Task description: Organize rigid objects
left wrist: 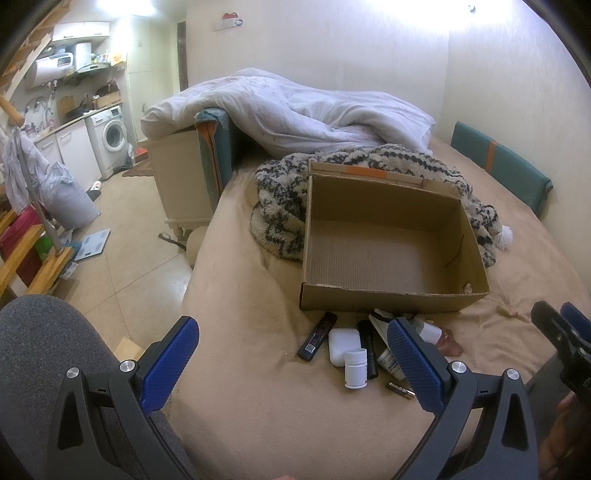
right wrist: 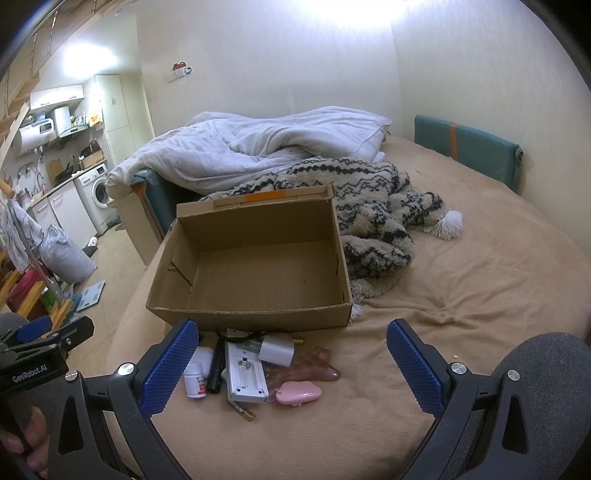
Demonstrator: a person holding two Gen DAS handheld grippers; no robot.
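Now both tongs released, nothing held: left gripper [left wrist: 291, 363], right gripper [right wrist: 291, 363]. Cardboard box [right wrist: 207, 314] empty. Straddle pill bottle [left wrist: 355, 368] upright, clench below cap, lift clear of black flashlight [left wrist: 369, 347] touching it.

place: small one-room home
sleeping area: bed [right wrist: 461, 295] with duvet [right wrist: 258, 147] and knitted blanket [right wrist: 369, 206]
kitchen corner: washing machine [left wrist: 110, 134] under a counter [left wrist: 66, 123], water heater [left wrist: 48, 66] on the wall, cabinets [left wrist: 81, 31] above
floor: tiles [left wrist: 122, 240], scale [left wrist: 92, 243]

Blown-out overhead glare, dim warm room, heavy fisheye edge warping.
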